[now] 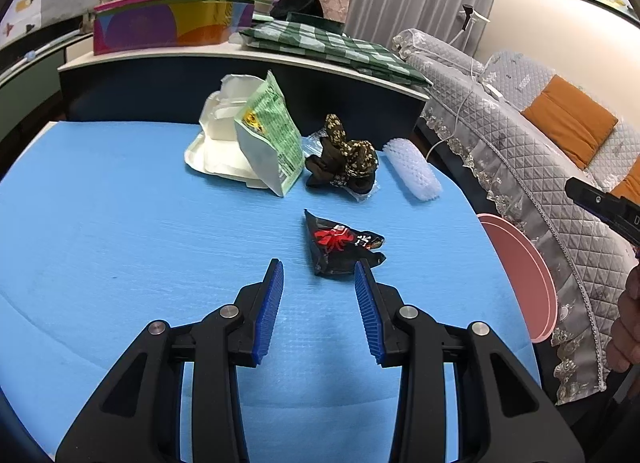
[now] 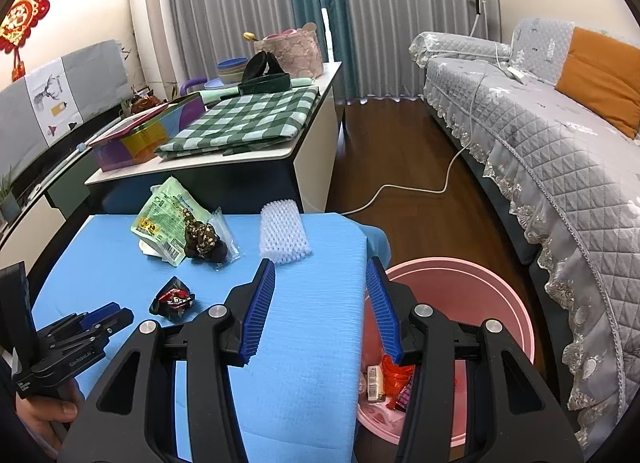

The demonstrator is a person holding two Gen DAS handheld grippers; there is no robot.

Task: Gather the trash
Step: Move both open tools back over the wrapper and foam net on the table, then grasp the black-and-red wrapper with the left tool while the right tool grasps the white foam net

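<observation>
A crumpled black wrapper with red print (image 1: 340, 243) lies on the blue foam-covered table (image 1: 120, 223). My left gripper (image 1: 319, 265) hovers just short of it, open, with its right fingertip at the wrapper's near edge and nothing between the pads. In the right wrist view the same wrapper (image 2: 174, 299) sits just ahead of the left gripper (image 2: 114, 313). My right gripper (image 2: 321, 263) is open and empty above the table's right edge, beside the pink bin (image 2: 480, 275).
Further back lie a green-and-white bag (image 1: 272, 135) on white paper packaging (image 1: 216, 143), a dark floral wrapper (image 1: 348, 159) and a white foam net sleeve (image 1: 412, 171). The bin holds several wrappers (image 2: 390, 381). A grey sofa (image 2: 540, 135) is on the right and a cluttered side table (image 2: 224, 151) behind.
</observation>
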